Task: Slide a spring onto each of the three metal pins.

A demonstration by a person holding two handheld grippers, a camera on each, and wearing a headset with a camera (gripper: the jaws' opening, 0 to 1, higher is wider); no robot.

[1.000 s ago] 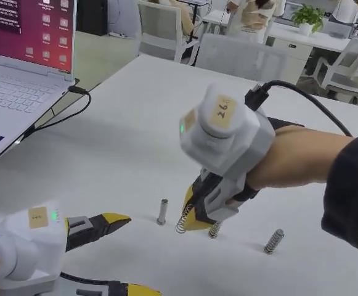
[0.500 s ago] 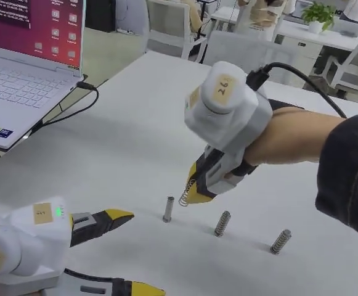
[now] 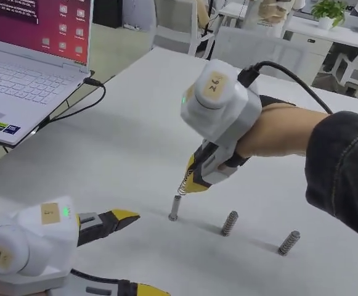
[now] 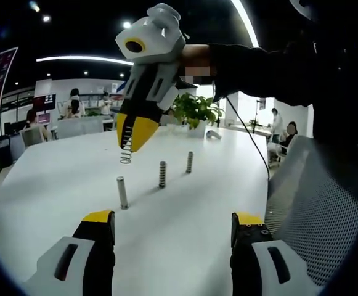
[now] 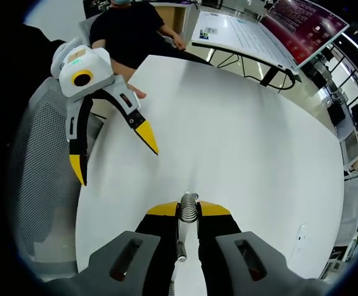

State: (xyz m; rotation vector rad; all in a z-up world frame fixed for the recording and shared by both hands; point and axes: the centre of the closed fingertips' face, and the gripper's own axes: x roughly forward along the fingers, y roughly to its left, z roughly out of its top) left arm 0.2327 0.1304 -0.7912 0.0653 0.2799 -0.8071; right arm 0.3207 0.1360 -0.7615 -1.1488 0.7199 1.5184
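on table (image 3: 135, 142): three pins (image 3: 175, 208), two springs (image 3: 230, 223)

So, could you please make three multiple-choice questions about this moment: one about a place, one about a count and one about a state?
1. Where is the spring that the right gripper holds?
A. just above the bare pin
B. lying flat on the table
C. fully down on a pin

2. How many of the three already carry a spring?
A. none
B. two
C. three

3. How is the left gripper?
A. open and empty
B. shut on a spring
C. shut on a pin

Answers:
1 A: the spring hangs from the shut jaws right over the pin's top.
2 B: two pins are wrapped in coils, and one is bare.
3 A: its jaws stand wide apart with nothing between them.
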